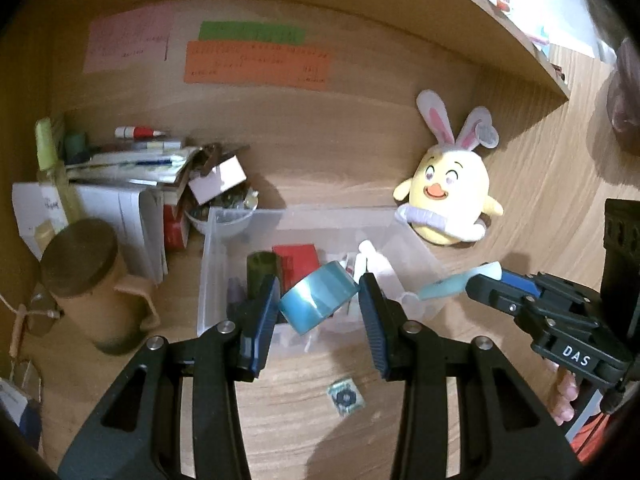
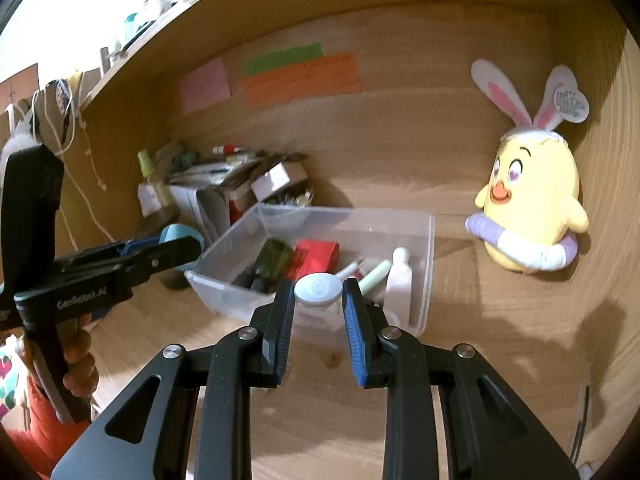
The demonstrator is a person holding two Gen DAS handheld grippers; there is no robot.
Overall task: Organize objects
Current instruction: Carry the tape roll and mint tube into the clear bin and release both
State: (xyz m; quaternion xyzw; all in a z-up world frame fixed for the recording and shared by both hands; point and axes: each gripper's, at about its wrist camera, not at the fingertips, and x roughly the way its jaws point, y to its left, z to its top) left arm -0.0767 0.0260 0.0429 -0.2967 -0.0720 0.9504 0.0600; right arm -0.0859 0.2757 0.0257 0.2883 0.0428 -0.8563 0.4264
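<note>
the left gripper (image 1: 319,304) clamps a blue tape roll (image 1: 318,303) (core axis tilted up-left); the right gripper (image 2: 318,291) pinches a flat pale blue-white disc-topped piece (image 2: 318,289) lying level.

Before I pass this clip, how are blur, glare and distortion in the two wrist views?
Left wrist view: mostly sharp, glare streak on the blue tape roll, shelf edge bowed by the fisheye. Right wrist view: slight motion smear on the clear bin and its contents, window blown out at top left, plush chick fairly crisp.

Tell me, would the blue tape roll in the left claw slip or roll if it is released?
The blue tape roll is round, so it would probably roll once set on edge. Its glossy side looks slippery. It is hollow, so likely light, and the left claw holds it by its sides.
</note>
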